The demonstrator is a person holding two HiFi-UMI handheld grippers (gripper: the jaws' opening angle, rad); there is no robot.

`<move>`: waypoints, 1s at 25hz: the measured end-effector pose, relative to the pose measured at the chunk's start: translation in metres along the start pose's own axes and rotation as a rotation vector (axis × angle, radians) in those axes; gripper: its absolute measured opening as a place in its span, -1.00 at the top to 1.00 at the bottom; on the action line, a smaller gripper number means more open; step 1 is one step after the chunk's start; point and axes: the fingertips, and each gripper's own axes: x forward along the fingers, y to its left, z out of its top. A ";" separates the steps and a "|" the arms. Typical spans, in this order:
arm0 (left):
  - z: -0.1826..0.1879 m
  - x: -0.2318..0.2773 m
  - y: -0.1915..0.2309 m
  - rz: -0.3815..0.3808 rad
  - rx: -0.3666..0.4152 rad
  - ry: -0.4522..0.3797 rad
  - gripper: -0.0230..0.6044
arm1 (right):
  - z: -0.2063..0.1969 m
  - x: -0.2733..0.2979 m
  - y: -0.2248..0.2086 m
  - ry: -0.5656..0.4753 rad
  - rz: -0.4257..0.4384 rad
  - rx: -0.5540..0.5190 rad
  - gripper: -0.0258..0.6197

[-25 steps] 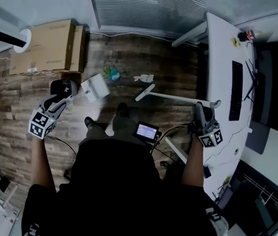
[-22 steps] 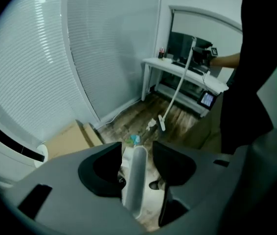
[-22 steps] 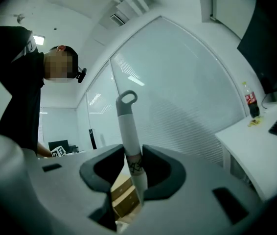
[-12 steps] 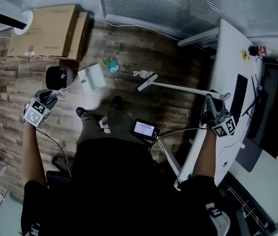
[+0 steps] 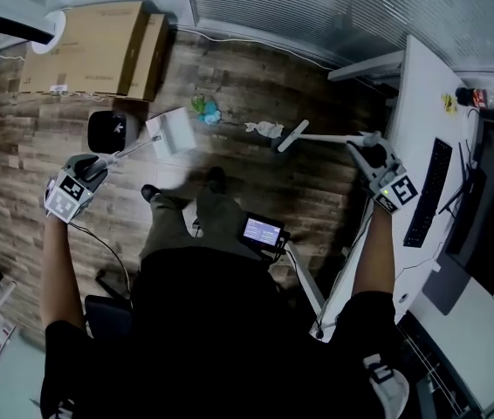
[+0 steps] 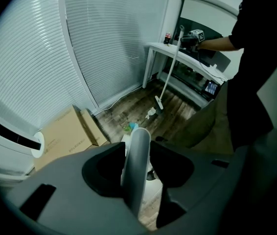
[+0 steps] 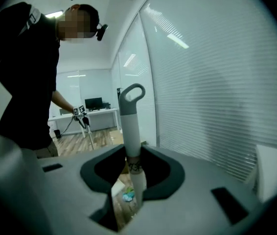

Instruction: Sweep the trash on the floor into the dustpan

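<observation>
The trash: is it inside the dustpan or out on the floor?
Out on the floor. The green-blue piece and the white crumpled piece both lie on its boards, outside the white dustpan.

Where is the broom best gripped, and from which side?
Grip the broom high on its thin handle, just below the hanging loop, from the side, across the shaft: its head is down by the floor. The right gripper holds it so.

No readable text — cardboard box print unclear
</observation>
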 end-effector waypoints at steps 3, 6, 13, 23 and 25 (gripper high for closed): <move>-0.003 -0.001 -0.003 0.000 -0.006 -0.002 0.45 | -0.024 0.064 0.019 0.032 0.058 -0.030 0.59; -0.008 -0.001 -0.007 -0.001 -0.010 -0.006 0.45 | -0.036 0.111 0.029 -0.017 0.017 -0.002 0.58; -0.007 -0.003 -0.002 0.008 0.011 -0.035 0.46 | -0.013 0.161 0.018 -0.182 -0.186 0.091 0.58; -0.005 0.000 -0.003 0.008 -0.007 -0.022 0.46 | 0.023 0.242 0.069 -0.215 -0.044 0.038 0.59; -0.007 0.000 -0.005 0.005 -0.019 -0.014 0.46 | 0.029 0.259 0.082 -0.219 -0.005 0.022 0.60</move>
